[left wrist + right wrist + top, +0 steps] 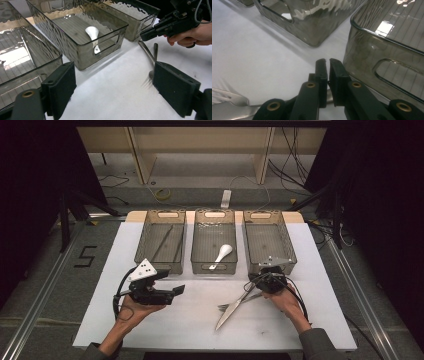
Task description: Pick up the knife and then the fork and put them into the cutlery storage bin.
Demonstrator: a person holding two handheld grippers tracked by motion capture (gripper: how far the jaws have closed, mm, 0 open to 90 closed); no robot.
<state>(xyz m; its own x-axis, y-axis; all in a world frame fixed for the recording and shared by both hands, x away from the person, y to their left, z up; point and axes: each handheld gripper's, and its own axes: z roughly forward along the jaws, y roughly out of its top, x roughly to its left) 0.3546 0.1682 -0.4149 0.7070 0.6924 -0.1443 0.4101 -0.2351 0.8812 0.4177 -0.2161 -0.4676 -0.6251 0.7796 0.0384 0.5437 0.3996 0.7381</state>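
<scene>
The right gripper [260, 284] clamps its fingers on a knife [231, 311] handle on the desk [310, 320]; lift level, clearing the fork [229, 100]. The left gripper [112, 92] waits open.

White spoon [222, 255] lies in the middle bin [214, 265] of three

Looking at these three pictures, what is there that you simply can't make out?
- Right claw, right gripper view: nearly shut; whether it pinches a handle is hidden beneath its own body.
- Fork, same view: cut off by the left edge.
- Left bin, high view: thin dark sticks inside, too small to name.
- Knife, left gripper view: its end hidden behind the left claw's pad.
</scene>
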